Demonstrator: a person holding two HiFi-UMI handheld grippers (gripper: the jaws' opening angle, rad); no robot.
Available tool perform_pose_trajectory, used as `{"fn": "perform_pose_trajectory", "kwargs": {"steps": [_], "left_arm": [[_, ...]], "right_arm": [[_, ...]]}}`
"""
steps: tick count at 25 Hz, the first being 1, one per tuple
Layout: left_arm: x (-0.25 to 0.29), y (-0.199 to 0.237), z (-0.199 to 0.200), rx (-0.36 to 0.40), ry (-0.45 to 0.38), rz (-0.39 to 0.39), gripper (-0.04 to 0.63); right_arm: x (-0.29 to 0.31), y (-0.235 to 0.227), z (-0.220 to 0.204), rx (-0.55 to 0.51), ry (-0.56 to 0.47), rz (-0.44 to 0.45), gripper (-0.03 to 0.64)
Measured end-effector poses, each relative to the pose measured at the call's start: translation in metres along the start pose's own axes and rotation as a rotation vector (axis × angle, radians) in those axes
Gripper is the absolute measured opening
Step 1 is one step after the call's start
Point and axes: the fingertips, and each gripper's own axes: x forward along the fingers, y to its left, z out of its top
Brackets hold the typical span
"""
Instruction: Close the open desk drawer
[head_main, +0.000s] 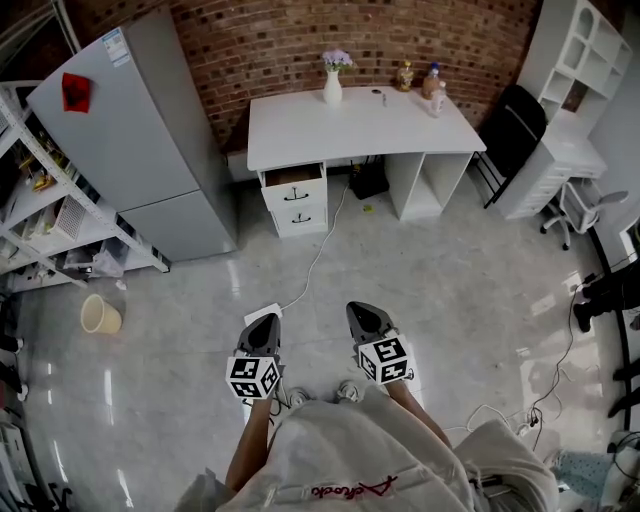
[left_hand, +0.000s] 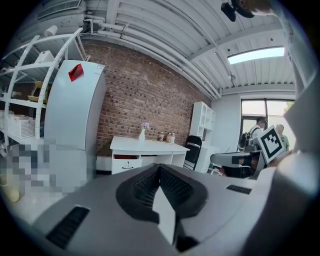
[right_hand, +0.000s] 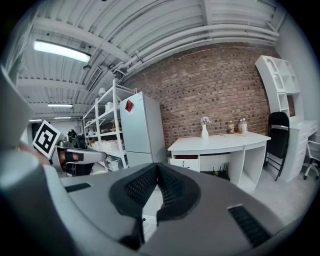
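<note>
— Because the head view looks steeply down, it alone shows the floor: a white cable (head_main: 318, 250) trails from the bench (head_main: 350, 128) toward the person, and a pale bucket (head_main: 100, 315) stands near the shelf rack (head_main: 40, 205). Where is the drawer (head_main: 293, 184)?

— It is the upper of two under the bench, on the side next to the grey fridge (head_main: 140, 140). It is pulled out and its brown inside shows from above. The lower drawer (head_main: 300, 215) sits flush.

— What do the two gripper views add?

— The ceiling beams and lights, for one. The left gripper view catches people (left_hand: 260, 131) by a window at its far right. The right gripper view sees the open drawer from the front and low down, jutting out of the bench. Each of them also has the other gripper's marker cube at its edge.

— And the hands?

— Both are held out in front of the person's waist, side by side and well apart from the bench. They point toward it and are tipped slightly downward, with the marker cubes facing up at the head camera.

— The claws?

— The left claw (head_main: 266, 318) has its pads pressed together with nothing between them. The right claw (head_main: 357, 307) is the same, closed and empty. Neither touches anything.
</note>
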Motion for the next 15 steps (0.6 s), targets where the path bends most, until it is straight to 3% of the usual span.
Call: {"fn": "perform_pose_trajectory", "kwargs": {"steps": [15], "left_arm": [[0.021,-0.028,-0.013,0.002,0.025,0.047,0.012]], "right_arm": [[-0.024,-0.045,-0.029,0.047,0.034,0.029,0.017]]}}
